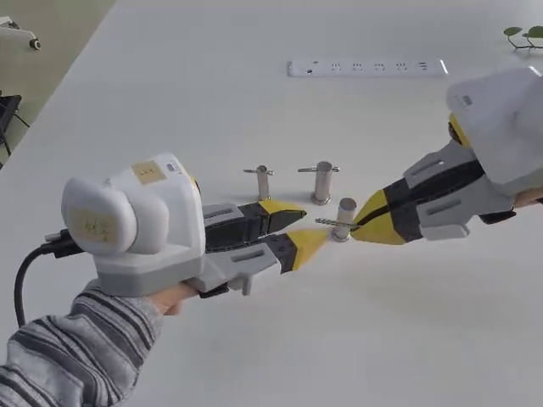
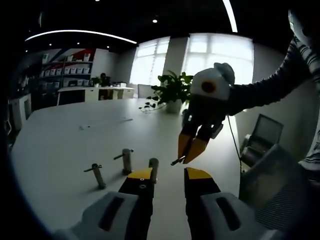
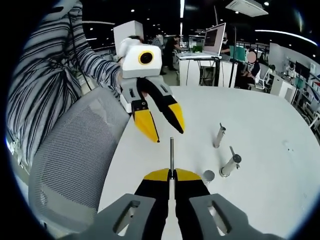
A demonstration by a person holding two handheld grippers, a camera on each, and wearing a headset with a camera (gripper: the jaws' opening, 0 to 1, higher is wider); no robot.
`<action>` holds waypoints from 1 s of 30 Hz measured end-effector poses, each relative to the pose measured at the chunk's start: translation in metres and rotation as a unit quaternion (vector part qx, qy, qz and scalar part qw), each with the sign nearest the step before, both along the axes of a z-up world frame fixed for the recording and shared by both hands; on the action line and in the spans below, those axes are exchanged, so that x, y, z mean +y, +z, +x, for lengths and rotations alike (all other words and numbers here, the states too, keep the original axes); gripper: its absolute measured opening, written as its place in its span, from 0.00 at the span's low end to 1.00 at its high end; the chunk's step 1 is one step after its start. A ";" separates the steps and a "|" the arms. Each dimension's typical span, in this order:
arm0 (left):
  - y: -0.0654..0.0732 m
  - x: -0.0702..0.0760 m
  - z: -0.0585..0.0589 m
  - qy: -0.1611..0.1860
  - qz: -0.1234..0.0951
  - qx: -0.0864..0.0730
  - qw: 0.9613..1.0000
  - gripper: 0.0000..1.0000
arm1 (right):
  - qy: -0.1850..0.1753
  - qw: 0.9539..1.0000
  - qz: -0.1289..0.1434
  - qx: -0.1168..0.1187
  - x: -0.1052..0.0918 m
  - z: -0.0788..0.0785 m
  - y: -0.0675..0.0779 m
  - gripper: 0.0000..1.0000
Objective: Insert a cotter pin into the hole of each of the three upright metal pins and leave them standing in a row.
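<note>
1. The right gripper (image 3: 170, 175) has its jaws closed on a cotter pin (image 3: 171, 154). The cotter pin projects straight forward from the yellow jaw tips.
2. The left gripper (image 2: 169, 174) has its jaws parted with a clear gap between the yellow tips. It holds nothing.
3. In the head view, the left gripper (image 1: 314, 222) enters from the lower left, held in a hand with a striped sleeve (image 1: 72, 356). The right gripper (image 1: 356, 227) enters from the right. The two grippers point tip to tip, and the free end of the cotter pin (image 1: 333, 223) reaches toward the gap between the left jaws.
4. The near metal pin (image 1: 346, 215) stands upright on the table (image 1: 212, 102), just beside the right gripper tips. It carries no cotter pin. In the left gripper view, the held cotter pin (image 2: 176, 161) is clear of this pin (image 2: 153, 167), to one side of it.
5. The middle metal pin (image 1: 321, 182) and the far metal pin (image 1: 263, 181) stand upright beyond it. Each has a cotter pin through its top.
6. A white power strip (image 1: 366, 67) lies well apart from the metal pins, farther back on the table.
7. A mesh office chair (image 3: 75, 165) stands at the table edge.
</note>
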State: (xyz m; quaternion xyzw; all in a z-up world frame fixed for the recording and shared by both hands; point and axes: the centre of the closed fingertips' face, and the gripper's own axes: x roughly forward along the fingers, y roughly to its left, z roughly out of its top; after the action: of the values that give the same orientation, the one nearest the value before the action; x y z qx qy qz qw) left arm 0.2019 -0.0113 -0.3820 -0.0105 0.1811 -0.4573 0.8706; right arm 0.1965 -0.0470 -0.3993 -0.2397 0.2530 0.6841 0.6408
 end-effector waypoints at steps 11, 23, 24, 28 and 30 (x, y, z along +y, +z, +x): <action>-0.020 -0.007 0.017 0.050 0.059 -0.023 0.997 0.28 | -0.011 0.999 -0.038 -0.029 -0.030 0.027 -0.011 0.00; -0.049 -0.019 0.041 0.087 0.082 -0.007 0.993 0.29 | -0.003 0.996 -0.073 -0.045 -0.051 0.052 -0.035 0.00; -0.052 -0.021 0.043 0.087 0.084 -0.006 0.993 0.28 | -0.003 0.996 -0.075 -0.046 -0.052 0.054 -0.036 0.00; -0.063 -0.026 0.046 0.083 0.101 -0.004 0.991 0.27 | -0.003 0.996 -0.079 -0.049 -0.054 0.058 -0.041 0.00; -0.068 -0.028 0.048 0.085 0.100 0.002 0.991 0.26 | -0.003 0.995 -0.081 -0.050 -0.054 0.060 -0.044 0.00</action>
State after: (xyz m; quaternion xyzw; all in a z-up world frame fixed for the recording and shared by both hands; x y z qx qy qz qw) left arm 0.2495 -0.0398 -0.4499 0.0605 0.2266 -0.3613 0.9025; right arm 0.2562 -0.1005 -0.4429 -0.3240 0.2760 0.6464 0.6332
